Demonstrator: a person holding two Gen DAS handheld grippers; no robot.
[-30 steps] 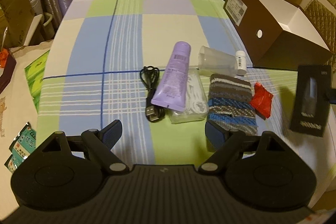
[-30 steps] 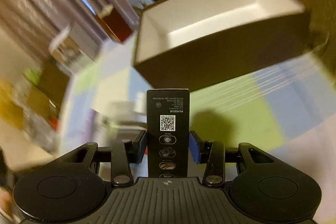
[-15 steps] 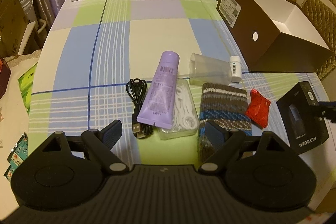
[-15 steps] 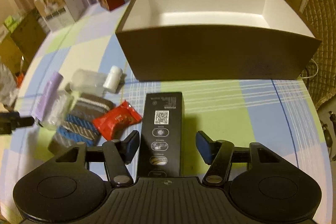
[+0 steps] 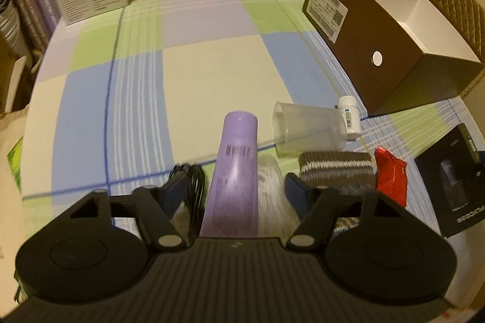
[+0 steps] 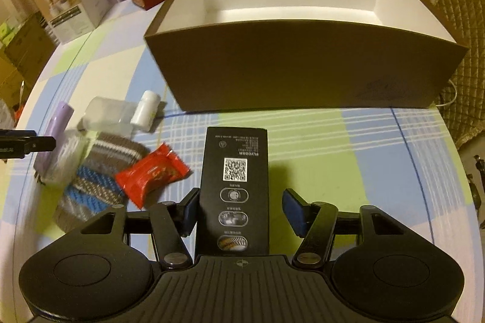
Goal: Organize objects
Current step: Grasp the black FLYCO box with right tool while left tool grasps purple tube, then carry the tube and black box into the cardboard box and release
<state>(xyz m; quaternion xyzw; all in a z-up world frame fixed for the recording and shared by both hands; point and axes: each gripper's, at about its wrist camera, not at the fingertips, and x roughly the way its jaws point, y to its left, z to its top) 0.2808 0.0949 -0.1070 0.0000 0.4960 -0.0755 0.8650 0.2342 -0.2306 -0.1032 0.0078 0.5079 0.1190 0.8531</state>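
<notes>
Left gripper (image 5: 233, 189) spread wide, astride the purple tube (image 5: 235, 171), which lies flat on the checked tablecloth (image 5: 188, 80) between black cable (image 5: 194, 186) and clear packet — no contact yet. Tube likely light, soft-walled, slick; pinch mid-body across its width. Right gripper (image 6: 239, 209) parted around the black carton (image 6: 236, 186) — rigid, light; grip long sides. Beyond: empty brown box (image 6: 303, 68).

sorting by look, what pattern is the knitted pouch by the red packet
Knitted pouch: brown, white and blue stripes, clearest in the right wrist view.
</notes>
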